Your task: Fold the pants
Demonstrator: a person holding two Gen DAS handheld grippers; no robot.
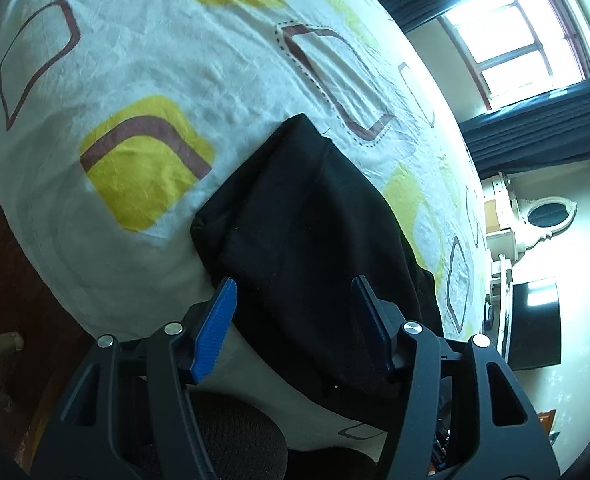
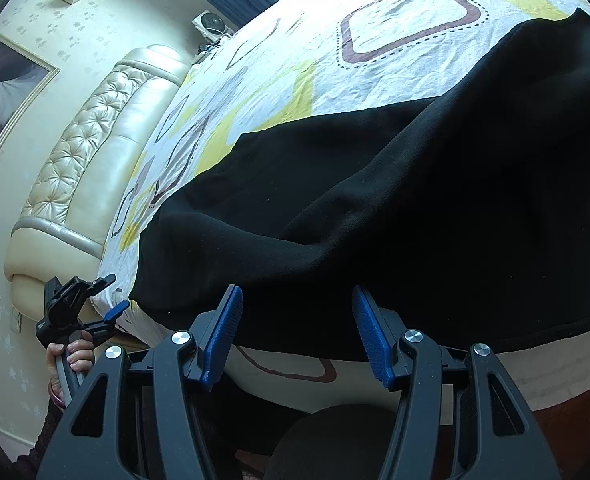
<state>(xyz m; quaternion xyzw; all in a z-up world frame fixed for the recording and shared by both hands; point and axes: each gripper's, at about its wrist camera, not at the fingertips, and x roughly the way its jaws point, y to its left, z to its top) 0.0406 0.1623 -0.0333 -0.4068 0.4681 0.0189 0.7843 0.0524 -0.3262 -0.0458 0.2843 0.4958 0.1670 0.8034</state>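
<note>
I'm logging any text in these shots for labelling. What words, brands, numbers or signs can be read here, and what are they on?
None can be read.
Left gripper: a small pale mark on its black camera body, too small and blurred to read.
Black pants: no label or tag shows.
Bedsheet: printed shapes only, no lettering.
Framed picture: an image, no caption visible.

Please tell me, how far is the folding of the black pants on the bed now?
Done, it seems: the black pants lie on the patterned bedsheet with a layer doubled over, so at least one fold looks made. In hand: nothing; the left gripper and right gripper are open, with no cloth pinched. Left: probably another fold and some smoothing, since the bundle is long and its edges are uneven.
</note>
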